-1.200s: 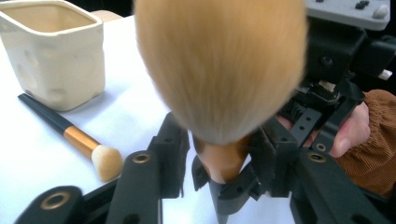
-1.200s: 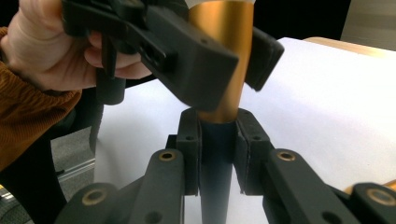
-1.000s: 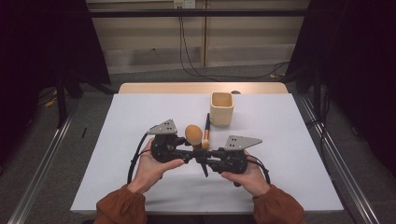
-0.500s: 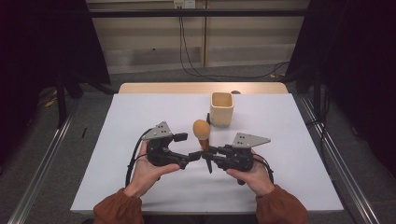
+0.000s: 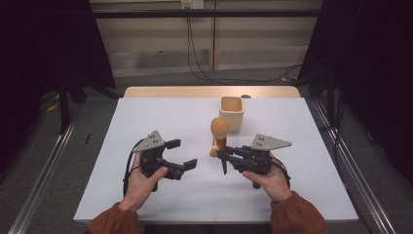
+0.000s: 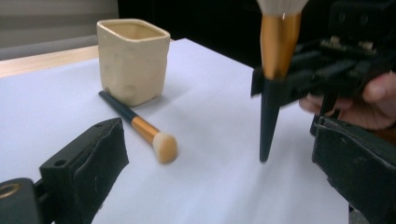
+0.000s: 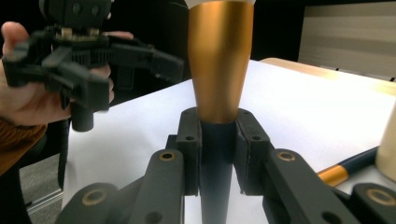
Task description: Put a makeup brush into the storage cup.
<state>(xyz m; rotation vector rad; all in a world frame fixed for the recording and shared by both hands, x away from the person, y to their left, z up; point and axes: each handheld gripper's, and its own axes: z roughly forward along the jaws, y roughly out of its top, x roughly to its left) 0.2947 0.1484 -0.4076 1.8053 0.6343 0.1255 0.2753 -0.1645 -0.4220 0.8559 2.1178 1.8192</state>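
My right claw is clamped on the big brush by its dark handle, bristles up for the cup behind, while my left claw, jaws just opened, holds nothing.

The high view looks forward and down over the whole table from the person's side. Each gripper view sits low, close above the tabletop, looking along its own jaws. All three share the upright brush.
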